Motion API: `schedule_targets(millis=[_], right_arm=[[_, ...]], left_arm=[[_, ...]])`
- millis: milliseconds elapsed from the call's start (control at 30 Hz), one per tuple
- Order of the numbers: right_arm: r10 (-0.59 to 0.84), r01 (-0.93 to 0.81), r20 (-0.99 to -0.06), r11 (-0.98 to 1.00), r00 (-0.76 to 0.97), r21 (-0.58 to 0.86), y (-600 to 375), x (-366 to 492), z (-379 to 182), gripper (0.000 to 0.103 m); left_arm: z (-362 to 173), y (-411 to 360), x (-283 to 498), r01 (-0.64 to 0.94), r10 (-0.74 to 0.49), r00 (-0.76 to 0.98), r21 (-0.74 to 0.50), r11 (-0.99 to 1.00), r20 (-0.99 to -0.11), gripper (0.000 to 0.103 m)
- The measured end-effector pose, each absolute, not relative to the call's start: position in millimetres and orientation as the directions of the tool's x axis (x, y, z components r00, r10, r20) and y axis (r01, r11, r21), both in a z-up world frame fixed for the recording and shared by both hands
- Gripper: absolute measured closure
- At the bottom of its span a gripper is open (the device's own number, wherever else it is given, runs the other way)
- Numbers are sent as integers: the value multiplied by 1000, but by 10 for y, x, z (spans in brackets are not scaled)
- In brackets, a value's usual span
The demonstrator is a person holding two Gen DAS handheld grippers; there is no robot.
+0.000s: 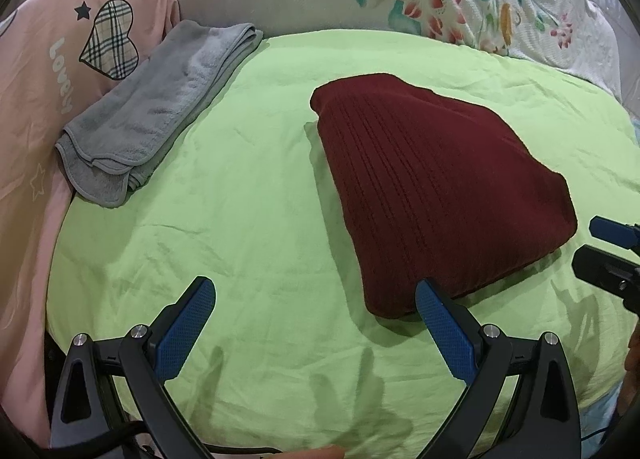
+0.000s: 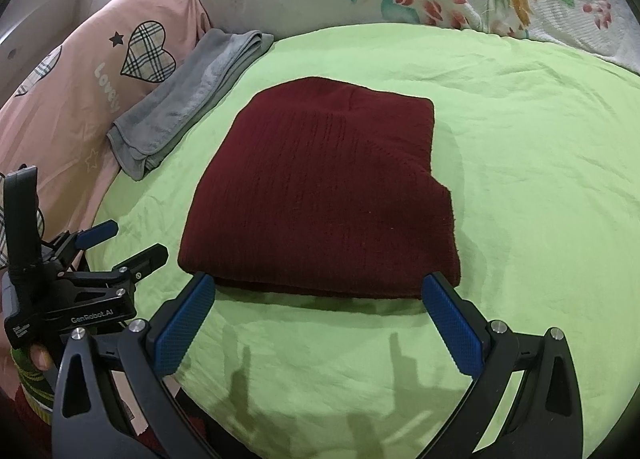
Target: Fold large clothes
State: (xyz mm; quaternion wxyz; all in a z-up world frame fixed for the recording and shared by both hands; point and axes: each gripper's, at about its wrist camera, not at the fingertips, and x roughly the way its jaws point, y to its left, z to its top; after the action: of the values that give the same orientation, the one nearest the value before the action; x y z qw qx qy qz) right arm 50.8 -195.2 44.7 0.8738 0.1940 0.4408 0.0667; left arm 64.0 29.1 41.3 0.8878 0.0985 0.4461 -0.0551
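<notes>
My left gripper hangs low with its jaws spread wide, nothing between the blue pads. My right gripper sits the same way, jaws wide apart and empty, both pads free. In the right wrist view the left gripper shows at the lower left edge, its fingers parted, with my fingertip wrapped on its handle. The two grippers sit side by side, apart.

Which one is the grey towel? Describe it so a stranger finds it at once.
Start from the green bedsheet covering the bed. At its far left edge, against the pink heart-print bedding, lies the grey towel, folded into a long strip. Unlike the dark red knit sweater mid-sheet, it is pale, fluffy and narrow.
</notes>
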Motion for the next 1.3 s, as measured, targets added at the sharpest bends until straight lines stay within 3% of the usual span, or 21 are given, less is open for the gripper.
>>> schedule_targets(millis=[1300], right_arm=[[282,45,-748,922,601,384,-1852,460,471,0]], left_arm=[[537,246,396,200,-40,622,110,974,-782,2]])
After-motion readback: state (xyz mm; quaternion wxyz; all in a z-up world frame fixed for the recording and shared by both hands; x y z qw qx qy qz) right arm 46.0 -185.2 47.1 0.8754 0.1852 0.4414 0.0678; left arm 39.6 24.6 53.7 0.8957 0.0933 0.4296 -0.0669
